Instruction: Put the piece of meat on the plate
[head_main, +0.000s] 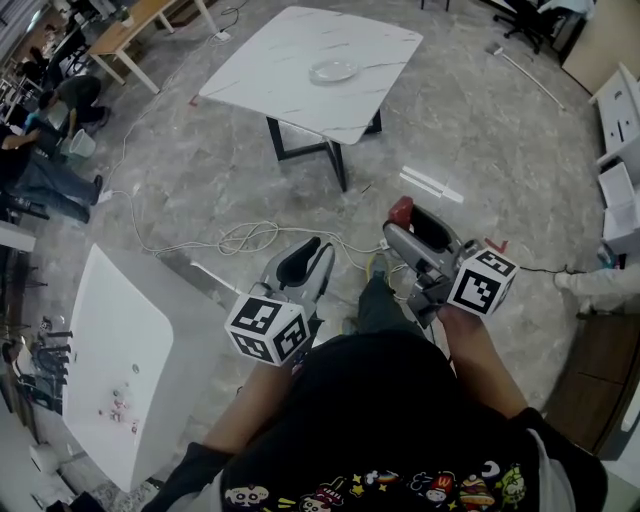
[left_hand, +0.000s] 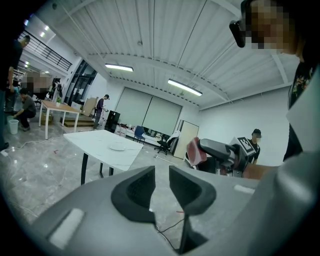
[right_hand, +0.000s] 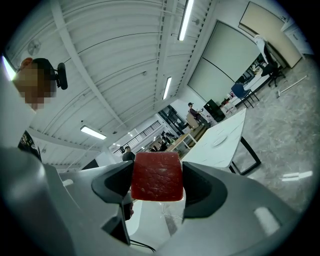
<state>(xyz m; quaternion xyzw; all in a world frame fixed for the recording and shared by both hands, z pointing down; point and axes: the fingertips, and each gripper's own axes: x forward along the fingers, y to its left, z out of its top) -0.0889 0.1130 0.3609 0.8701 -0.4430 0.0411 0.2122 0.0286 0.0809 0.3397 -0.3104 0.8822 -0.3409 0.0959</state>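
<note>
My right gripper (head_main: 402, 222) is shut on a dark red piece of meat (right_hand: 157, 176), which fills the space between its black pads and shows as a red tip (head_main: 401, 210) in the head view. My left gripper (head_main: 322, 250) is shut with nothing in it, its jaws nearly touching (left_hand: 161, 189). Both are held out over the floor in front of the person. A white plate (head_main: 333, 70) lies on the marble-topped table (head_main: 280, 95) far ahead; the left gripper view shows the plate (left_hand: 118, 146) small and distant, and it shows again on the table in the right gripper view (right_hand: 221, 140).
White and black cables (head_main: 245, 238) trail over the grey floor between me and the table. A second white table (head_main: 125, 350) stands close at the left. People sit at the far left (head_main: 45, 150). White shelving (head_main: 622, 150) lines the right side.
</note>
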